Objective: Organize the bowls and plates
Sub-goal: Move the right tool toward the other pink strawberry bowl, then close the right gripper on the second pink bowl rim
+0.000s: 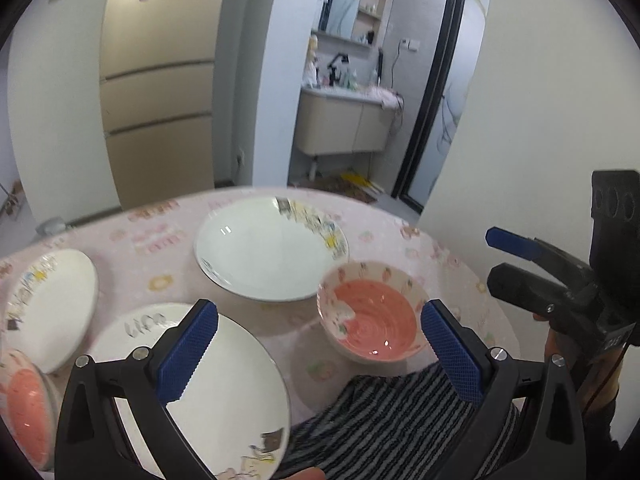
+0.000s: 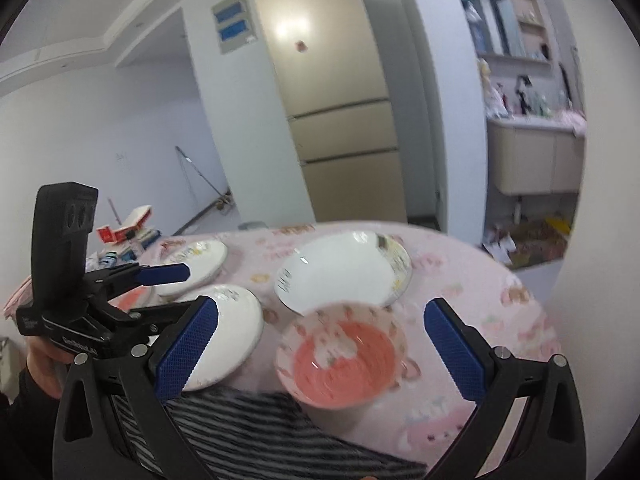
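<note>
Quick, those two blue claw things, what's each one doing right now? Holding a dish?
Left gripper: open, holding nothing, above the table.
Right gripper: open, empty, the pink bowl in front of it.

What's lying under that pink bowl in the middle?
The pink bowl sits on the pink patterned tablecloth, beside the striped cloth. The patch beneath its base is hidden.

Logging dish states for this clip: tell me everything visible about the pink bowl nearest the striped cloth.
The pink bowl looks like glazed ceramic: salmon-pink inside with a spiral texture, a white rim band carrying small printed motifs, and a white outside. It sits upright and looks empty on the pink tablecloth, beside the large white plate and just beyond the striped cloth. Neither gripper touches it.
</note>
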### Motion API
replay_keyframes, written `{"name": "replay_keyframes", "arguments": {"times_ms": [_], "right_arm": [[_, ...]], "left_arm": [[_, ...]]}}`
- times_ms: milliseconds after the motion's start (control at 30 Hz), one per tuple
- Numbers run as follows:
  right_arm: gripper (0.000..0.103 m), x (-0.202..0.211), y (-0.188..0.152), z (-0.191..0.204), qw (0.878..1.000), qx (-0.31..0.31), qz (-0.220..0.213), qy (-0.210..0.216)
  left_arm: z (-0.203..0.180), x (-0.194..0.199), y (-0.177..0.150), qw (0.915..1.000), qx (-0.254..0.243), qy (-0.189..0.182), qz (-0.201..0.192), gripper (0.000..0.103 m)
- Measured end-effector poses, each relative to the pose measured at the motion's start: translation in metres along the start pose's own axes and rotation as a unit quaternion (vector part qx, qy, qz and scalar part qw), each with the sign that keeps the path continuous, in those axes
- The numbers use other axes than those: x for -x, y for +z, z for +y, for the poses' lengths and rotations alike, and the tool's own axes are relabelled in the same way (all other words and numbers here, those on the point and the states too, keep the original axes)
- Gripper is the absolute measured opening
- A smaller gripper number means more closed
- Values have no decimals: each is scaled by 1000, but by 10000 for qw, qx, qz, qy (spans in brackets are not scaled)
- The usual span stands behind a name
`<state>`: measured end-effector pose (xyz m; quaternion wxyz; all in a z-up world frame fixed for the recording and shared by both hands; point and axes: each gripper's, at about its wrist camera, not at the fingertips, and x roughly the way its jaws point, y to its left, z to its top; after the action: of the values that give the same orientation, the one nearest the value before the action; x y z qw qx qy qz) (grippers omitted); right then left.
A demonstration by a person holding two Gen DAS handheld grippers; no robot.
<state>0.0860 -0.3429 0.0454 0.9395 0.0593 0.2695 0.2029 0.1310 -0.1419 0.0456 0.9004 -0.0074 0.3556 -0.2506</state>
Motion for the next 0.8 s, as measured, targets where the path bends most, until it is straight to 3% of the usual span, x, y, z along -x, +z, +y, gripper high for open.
{"name": "replay_keyframes", "arguments": {"times_ms": [233, 400, 433, 567, 633, 733, 800], "right_arm": [[103, -18, -31, -38, 9976, -553, 417, 12], [103, -33, -48, -54, 9940, -834, 704, 111], [101, -35, -51, -55, 9933, -856, 768, 116], [84, -42, -56, -56, 9916, -847, 970, 146], [81, -45, -57, -57, 9914, -814, 1020, 120], [38, -50, -59, -57, 9907, -741, 1124, 175], [31, -50, -59, -59, 9899, -805, 1100, 388]], "left_arm": [[1, -41, -13, 9977, 205, -104, 643, 103], [-1, -54, -17, 9969, 241, -119, 739, 102], [0, -55, -17, 9967, 308, -131, 742, 96], [3, -65, -17, 9939, 528, -313, 911, 88], [1, -70, -19, 9935, 462, -298, 999, 73], [-3, -73, -21, 9928, 411, -297, 1083, 60], [-5, -78, -22, 9922, 379, -281, 1155, 55]]}}
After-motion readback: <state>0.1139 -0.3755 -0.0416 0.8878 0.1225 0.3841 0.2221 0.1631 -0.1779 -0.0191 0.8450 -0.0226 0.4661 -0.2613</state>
